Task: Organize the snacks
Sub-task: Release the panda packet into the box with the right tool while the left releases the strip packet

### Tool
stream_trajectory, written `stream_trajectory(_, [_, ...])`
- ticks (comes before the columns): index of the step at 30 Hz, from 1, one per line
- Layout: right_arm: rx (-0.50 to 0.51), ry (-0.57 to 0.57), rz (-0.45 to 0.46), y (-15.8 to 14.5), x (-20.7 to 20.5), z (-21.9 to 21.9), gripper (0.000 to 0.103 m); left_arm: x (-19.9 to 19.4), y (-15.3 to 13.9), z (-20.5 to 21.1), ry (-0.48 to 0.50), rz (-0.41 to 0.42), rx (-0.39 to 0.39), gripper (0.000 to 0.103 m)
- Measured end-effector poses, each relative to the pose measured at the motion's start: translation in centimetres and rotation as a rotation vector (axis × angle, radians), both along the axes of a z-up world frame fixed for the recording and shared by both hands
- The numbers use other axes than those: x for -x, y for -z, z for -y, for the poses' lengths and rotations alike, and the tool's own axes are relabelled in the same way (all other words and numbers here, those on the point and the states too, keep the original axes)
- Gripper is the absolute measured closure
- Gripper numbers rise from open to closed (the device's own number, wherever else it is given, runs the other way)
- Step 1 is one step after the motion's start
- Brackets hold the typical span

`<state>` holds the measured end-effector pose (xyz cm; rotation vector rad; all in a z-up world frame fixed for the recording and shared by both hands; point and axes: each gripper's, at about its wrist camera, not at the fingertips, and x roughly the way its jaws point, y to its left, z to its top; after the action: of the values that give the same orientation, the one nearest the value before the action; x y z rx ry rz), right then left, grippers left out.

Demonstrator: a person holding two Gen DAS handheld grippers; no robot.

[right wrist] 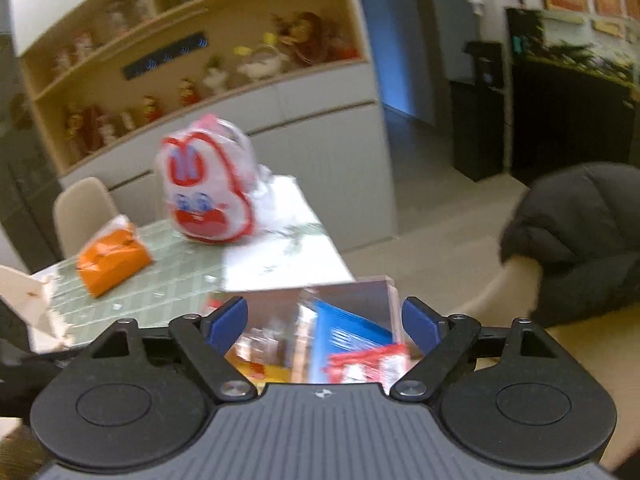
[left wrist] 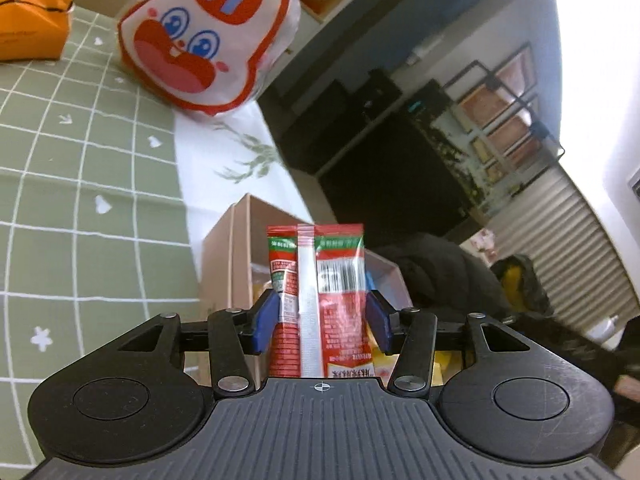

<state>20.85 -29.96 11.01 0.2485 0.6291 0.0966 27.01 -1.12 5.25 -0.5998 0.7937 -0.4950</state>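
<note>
- Snack packet point(left wrist: 318, 300), red with a white seam and barcode, stands upright between the left gripper point(left wrist: 322, 316) fingers point(left wrist: 266, 316), whose blue pads press its two sides about half open. Left wrist view: it hangs just above an open cardboard box point(left wrist: 224, 248) at the bench point(left wrist: 80, 200) edge. A rabbit-face bag point(left wrist: 204, 36) and an orange bag point(left wrist: 32, 12) lie further back.
- Right wrist view: the right gripper point(right wrist: 324, 324) is wide open and holds nothing. Below it, blurred, the box point(right wrist: 348, 292) already contains several packets, blue, red and yellow.
- Judgement: sorting is partway; this packet and both bags remain outside.
- Only the right view shows the box's contents; only the left shows the held packet.
</note>
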Motion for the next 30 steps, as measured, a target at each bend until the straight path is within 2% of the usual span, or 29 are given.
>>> stream_trajectory(1, [0.016, 0.02, -0.024, 0.6, -0.2, 0.2, 0.022, 0.0, -0.2, -0.1, 0.004, -0.002, -0.003, 0.051])
stream_trajectory(3, [0.066, 0.08, -0.086, 2.1, -0.9, 0.5, 0.036, 0.2, -0.7, -0.2, 0.009, 0.006, 0.003, 0.051])
stream_trajectory(5, [0.093, 0.122, -0.151, 3.8, -1.5, 0.6, 0.062, 0.4, -1.1, -0.1, 0.017, 0.022, 0.0, 0.051])
stream_trajectory(7, [0.058, 0.092, -0.194, 5.1, -1.7, 0.8, 0.069, 0.2, -1.2, 0.3, 0.027, 0.026, -0.009, 0.051])
stream_trajectory(9, [0.037, 0.083, -0.187, 5.5, -1.5, 0.4, 0.069, 0.1, -1.2, 0.6, 0.037, 0.018, -0.026, 0.051])
stream_trajectory(13, [0.196, 0.091, -0.128, 5.9, -0.9, -2.4, 0.068, -0.1, -0.6, 1.0, 0.023, 0.003, -0.096, 0.053])
stream_trajectory(16, [0.278, 0.111, -0.089, 6.3, -0.4, -4.0, 0.067, 0.1, -0.9, 0.5, 0.005, 0.023, -0.091, 0.053])
stream_trajectory(18, [0.291, 0.104, -0.074, 6.2, -0.2, -4.4, 0.066, 0.5, -1.6, 0.2, -0.005, 0.048, -0.095, 0.053])
stream_trajectory(20, [0.252, 0.059, -0.074, 5.9, -0.5, -3.9, 0.065, 0.9, -2.3, 0.1, 0.003, 0.061, -0.112, 0.053])
stream_trajectory(22, [0.156, 0.03, -0.081, 5.2, -0.4, -2.1, 0.065, 1.4, -3.1, 0.5, 0.053, 0.057, -0.151, 0.053])
stream_trajectory(24, [0.073, 0.011, -0.069, 4.4, 0.3, -0.7, 0.065, 2.1, -3.8, 1.5, 0.151, 0.039, -0.21, 0.056])
stream_trajectory(26, [0.037, -0.018, -0.066, 3.7, 1.3, 0.1, 0.065, 2.8, -4.1, 2.4, 0.251, 0.024, -0.243, 0.059])
stream_trajectory(28, [0.018, -0.05, -0.081, 3.3, 2.1, 0.3, 0.064, 3.5, -4.5, 3.0, 0.31, 0.033, -0.239, 0.065])
stream_trajectory(30, [-0.013, -0.074, -0.11, 3.2, 2.6, 0.3, 0.061, 3.8, -4.8, 3.0, 0.32, 0.041, -0.225, 0.066])
